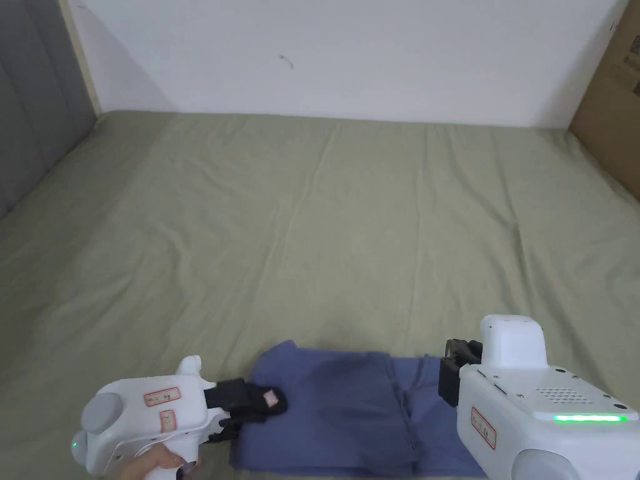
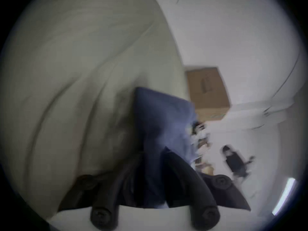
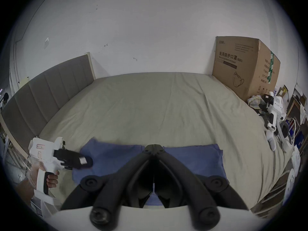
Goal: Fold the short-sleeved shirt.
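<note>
The blue shirt [image 1: 350,412] lies partly folded at the head view's bottom centre. My left gripper [image 1: 269,400] pinches its left edge; my right gripper [image 3: 154,147] hovers, jaws together, empty. Next, I reckon: fold across.

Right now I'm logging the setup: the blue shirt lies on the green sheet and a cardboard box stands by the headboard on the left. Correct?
Not quite. The cardboard box stands against the wall on the right, opposite the grey headboard, as the right gripper view shows. The blue shirt does lie on the green sheet.
</note>
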A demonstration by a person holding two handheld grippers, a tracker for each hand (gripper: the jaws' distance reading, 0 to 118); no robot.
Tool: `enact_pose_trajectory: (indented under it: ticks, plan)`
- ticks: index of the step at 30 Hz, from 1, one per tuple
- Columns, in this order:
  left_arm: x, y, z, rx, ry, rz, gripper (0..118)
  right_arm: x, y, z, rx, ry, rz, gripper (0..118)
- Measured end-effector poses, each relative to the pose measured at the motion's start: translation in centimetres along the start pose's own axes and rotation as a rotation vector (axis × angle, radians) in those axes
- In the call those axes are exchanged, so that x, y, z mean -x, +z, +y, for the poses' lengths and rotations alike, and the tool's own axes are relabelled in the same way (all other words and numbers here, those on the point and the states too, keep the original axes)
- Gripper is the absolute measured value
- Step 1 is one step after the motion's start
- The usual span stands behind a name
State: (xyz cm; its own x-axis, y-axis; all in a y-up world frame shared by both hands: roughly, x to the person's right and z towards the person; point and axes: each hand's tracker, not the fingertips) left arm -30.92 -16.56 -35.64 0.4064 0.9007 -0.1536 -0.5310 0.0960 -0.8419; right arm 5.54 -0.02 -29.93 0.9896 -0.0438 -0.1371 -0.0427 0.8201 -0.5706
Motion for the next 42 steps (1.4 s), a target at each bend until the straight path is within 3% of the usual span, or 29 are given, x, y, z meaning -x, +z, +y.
enact_pose_trajectory:
  ticks: [1,4,9,16,22,28,32,39,42]
  plan:
    - [0.0,-0.2,-0.4,0.035,-0.107,0.125,10,0.0,0.0,0.0,0.001,0.006,-0.005,1]
    - [-0.1,1.5,0.4,0.014,-0.048,-0.006,10,0.0,0.1,0.1,0.003,0.015,-0.005,1]
    - [-1.7,5.7,1.7,0.029,-0.213,0.132,10,0.0,0.2,0.3,0.001,-0.004,0.0,1]
    - [-2.5,13.8,2.6,-0.041,-0.212,0.306,10,0.7,0.6,0.0,-0.003,-0.019,0.037,1]
    - [-6.2,15.0,1.1,-0.069,-0.244,0.357,10,0.5,1.1,-0.4,-0.006,-0.022,0.056,1]
    - [-15.6,12.2,-0.1,-0.033,-0.405,0.416,10,-1.5,2.0,-0.4,-0.032,-0.041,0.047,1]
    - [-21.7,7.9,-1.5,-0.005,-0.475,0.471,10,-3.9,3.0,-0.3,-0.063,-0.112,0.042,1]
    - [-25.4,-3.8,-4.6,0.1,-0.593,0.515,10,-8.6,4.2,-1.0,-0.082,-0.173,-0.001,1]
    - [-24.9,-9.2,-6.7,0.18,-0.58,0.487,10,-10.7,4.4,-1.9,-0.074,-0.201,-0.026,1]
